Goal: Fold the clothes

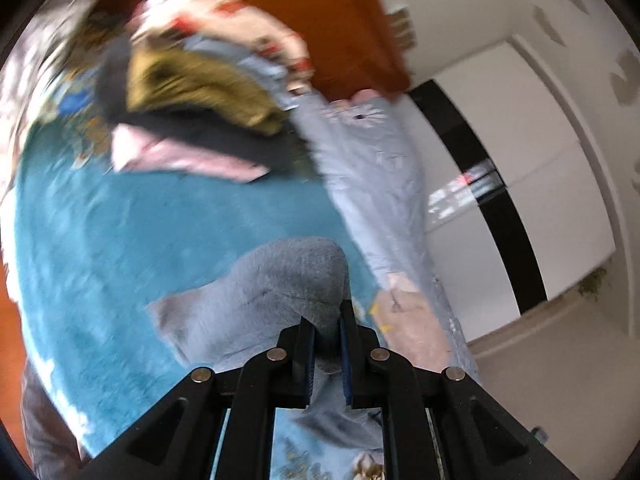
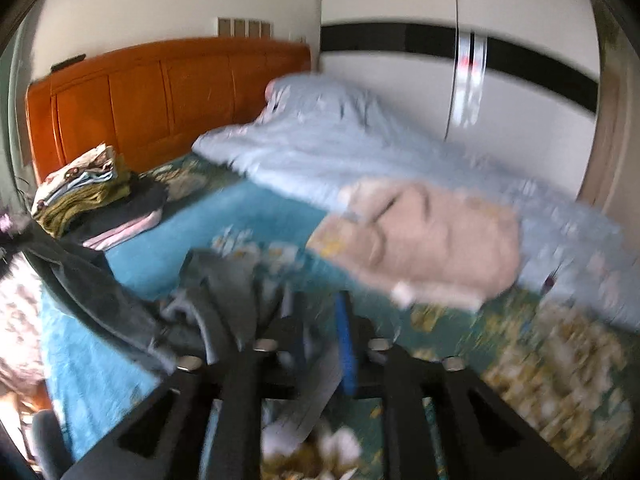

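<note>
Left tongs (image 1: 326, 344) pinching a fold of a grey garment (image 1: 276, 292), fabric bunched between the two blue-lined fingers and draping down below them onto the teal bedspread (image 1: 120, 232). Right tongs (image 2: 320, 344) blurred by motion; grey cloth (image 2: 224, 280) piled over and around the fingers, apparently clamped on it, though hard to confirm through the smear. Likely one garment gripped at two places, lifted off the bed to spread or shake it flat ahead of a fold; judged early in this piece, no crease made yet.

Stack of folded clothes (image 1: 192, 92) parked near the orange headboard (image 2: 168, 92), well apart from the working area, presumably to leave room in the middle of the bed. Light blue quilt (image 2: 340, 148) with a pink pillow (image 2: 432, 236) lying along the wardrobe side, beside the grey garment but not touching the tongs.

Grey garment sitting directly at and between both sets of tongs, hanging just above the bedspread
</note>
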`<action>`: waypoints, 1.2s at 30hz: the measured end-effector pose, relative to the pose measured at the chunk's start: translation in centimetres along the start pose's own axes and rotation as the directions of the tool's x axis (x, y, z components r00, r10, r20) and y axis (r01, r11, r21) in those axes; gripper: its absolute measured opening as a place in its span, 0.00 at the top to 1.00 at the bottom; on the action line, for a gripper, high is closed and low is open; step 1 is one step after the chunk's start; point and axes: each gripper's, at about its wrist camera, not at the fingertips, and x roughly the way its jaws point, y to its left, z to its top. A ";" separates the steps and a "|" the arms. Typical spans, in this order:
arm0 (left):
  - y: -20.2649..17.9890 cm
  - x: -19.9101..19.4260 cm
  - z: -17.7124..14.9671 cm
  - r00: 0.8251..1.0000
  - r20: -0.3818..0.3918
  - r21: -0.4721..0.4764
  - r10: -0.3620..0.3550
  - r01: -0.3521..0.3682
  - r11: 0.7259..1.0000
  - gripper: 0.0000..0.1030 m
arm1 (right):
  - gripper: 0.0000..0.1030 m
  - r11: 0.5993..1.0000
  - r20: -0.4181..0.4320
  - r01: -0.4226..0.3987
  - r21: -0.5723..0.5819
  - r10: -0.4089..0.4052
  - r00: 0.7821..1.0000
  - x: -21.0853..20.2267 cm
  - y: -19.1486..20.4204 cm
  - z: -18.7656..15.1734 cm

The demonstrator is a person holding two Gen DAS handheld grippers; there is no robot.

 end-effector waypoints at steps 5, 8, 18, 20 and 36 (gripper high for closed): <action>2.9 -0.2 -1.4 1.000 -0.002 -0.068 -0.006 0.006 0.998 0.89 | 0.61 0.984 -0.109 -0.166 0.058 0.172 0.979 2.7 0.6 -3.3; 3.6 -0.3 -2.3 1.000 0.008 -0.093 -0.019 0.020 0.995 0.89 | 0.48 0.979 -0.143 -0.203 -0.006 0.200 0.969 4.8 3.1 -3.4; 6.4 -1.1 -2.0 1.000 0.017 -0.153 -0.009 0.011 0.988 0.89 | 0.48 0.967 -0.240 -0.070 0.244 0.131 0.962 9.2 -3.1 -5.4; 6.5 -0.5 -2.2 1.000 0.007 -0.160 -0.014 0.015 0.987 0.89 | 0.48 0.940 -0.261 -0.091 0.328 0.183 0.948 9.3 -4.7 -7.3; 7.7 -0.7 -3.4 0.999 -0.030 -0.197 -0.034 0.028 0.980 0.88 | 0.46 0.843 -0.240 -0.248 0.478 0.397 0.886 10.5 -1.4 -12.0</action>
